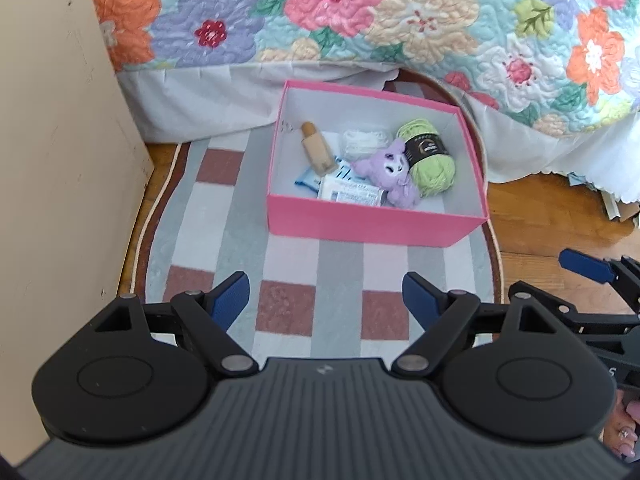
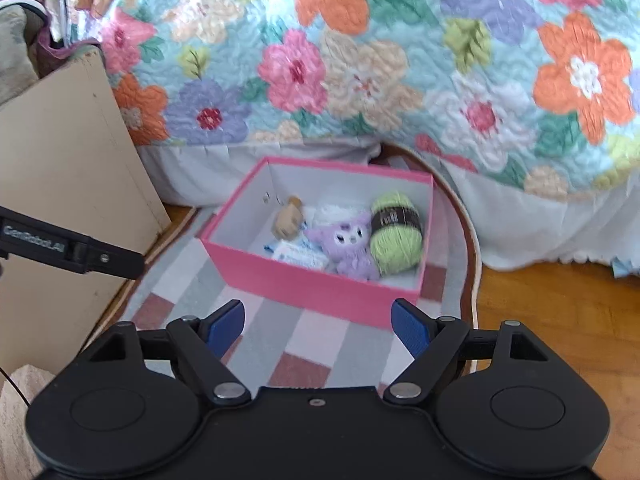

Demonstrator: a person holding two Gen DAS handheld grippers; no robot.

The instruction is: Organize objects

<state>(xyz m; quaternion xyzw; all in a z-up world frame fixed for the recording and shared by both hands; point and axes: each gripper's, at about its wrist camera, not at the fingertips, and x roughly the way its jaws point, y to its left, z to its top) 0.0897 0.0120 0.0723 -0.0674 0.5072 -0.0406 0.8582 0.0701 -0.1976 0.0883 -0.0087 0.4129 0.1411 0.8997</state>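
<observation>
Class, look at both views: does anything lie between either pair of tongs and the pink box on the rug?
Nothing visible does. Only bare checked rug separates the left tongs and right tongs from the pink box.

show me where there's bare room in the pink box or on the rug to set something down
Inside the pink cardboard box, the right front corner beside the green yarn ball is bare; so is the back strip. The middle is crowded around the purple plush toy. The checked rug before the box is free.
</observation>
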